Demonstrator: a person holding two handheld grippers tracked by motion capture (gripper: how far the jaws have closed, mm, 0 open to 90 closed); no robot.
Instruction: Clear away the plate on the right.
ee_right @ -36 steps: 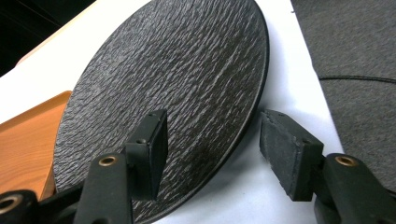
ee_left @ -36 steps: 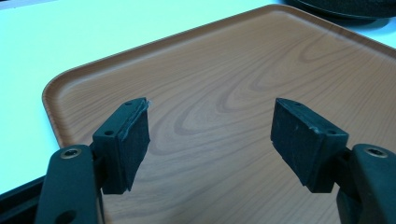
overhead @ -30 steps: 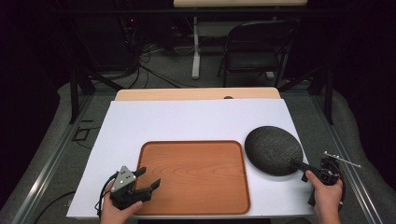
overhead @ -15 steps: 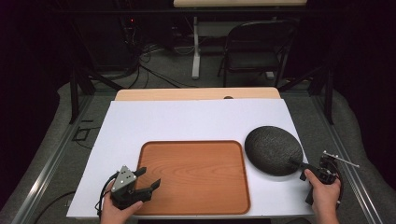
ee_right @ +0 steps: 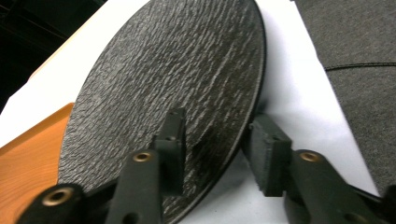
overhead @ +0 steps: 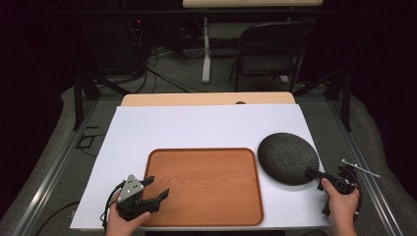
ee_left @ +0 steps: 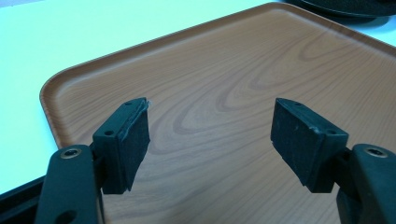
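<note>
Grasping step at the rim of the dark textured plate (overhead: 288, 158), which lies flat on the white bench (overhead: 196, 128) at the right of the high view, just beside the right edge of the wooden tray (overhead: 204, 184). The right claw (ee_right: 217, 147) straddles the plate's near rim at the lower middle of the right gripper view, one jaw above the pebbled face and the other outside the edge over the bench; its jaws have just been closing with the rim between them, yet a gap remains at the outer pad, so the plate is not judged pinched. The left claw (ee_left: 210, 135) hangs spread over the tray's near left corner, pinching nothing.

Next move, by judgement: close the right claw until both pads bear on the rim, then lift level, since a one-sided hold on a broad flat plate may let it tip; the tray seems the likely destination.

Against the earlier high view, plate, tray and both hands keep their places; only the right claw's spread is narrower
</note>
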